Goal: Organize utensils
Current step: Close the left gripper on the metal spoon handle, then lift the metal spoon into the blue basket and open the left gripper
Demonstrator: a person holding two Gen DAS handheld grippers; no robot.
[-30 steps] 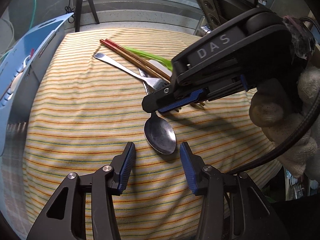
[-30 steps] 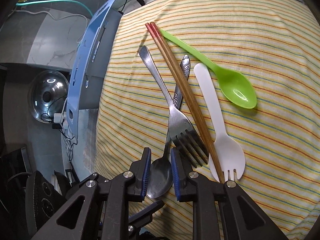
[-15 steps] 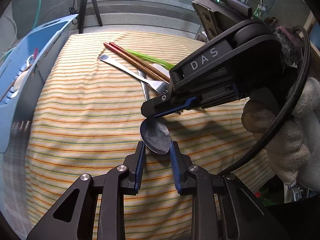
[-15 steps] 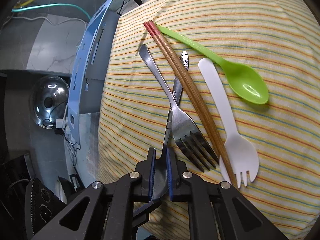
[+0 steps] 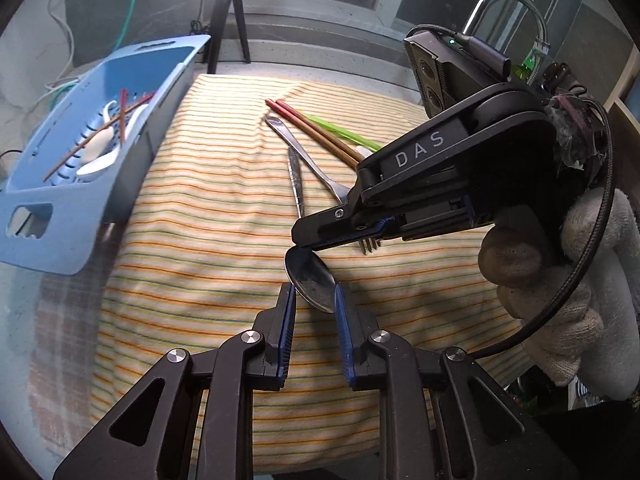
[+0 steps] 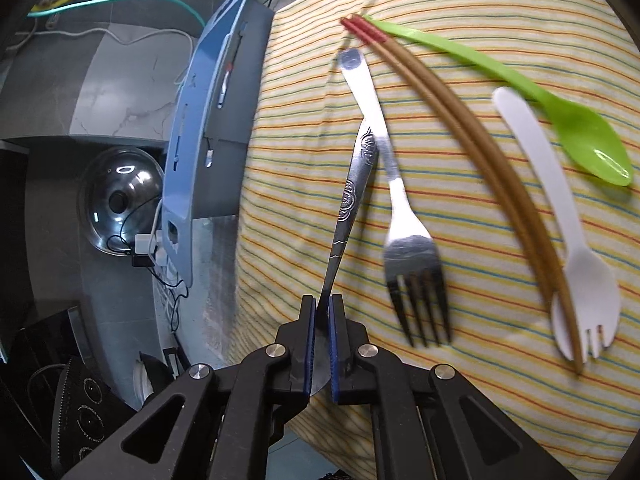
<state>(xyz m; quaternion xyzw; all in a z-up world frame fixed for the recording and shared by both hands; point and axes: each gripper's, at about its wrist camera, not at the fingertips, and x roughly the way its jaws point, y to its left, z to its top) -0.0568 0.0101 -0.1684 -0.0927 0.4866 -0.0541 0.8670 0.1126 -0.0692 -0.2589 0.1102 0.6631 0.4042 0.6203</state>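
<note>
A steel spoon (image 5: 310, 280) (image 6: 352, 196) is lifted off the striped cloth (image 5: 208, 240). My right gripper (image 6: 319, 312) (image 5: 304, 242) is shut on its neck. My left gripper (image 5: 315, 298) has closed around the spoon's bowl, its pads at both edges. A steel fork (image 6: 404, 232) (image 5: 308, 156), brown chopsticks with red ends (image 6: 460, 136) (image 5: 316, 128), a white spork (image 6: 560, 216) and a green plastic spoon (image 6: 560, 108) (image 5: 340, 132) lie on the cloth.
A blue utensil basket (image 5: 92, 152) (image 6: 196, 120) stands left of the cloth and holds white spoons (image 5: 100, 144) and chopsticks. A pot lid (image 6: 120, 200) lies beyond it. A tripod (image 5: 228, 12) stands behind the table.
My right gripper shut on the spoon and lifted it free of the fork. My left gripper narrowed from wide open onto the spoon's bowl, and both rose.
</note>
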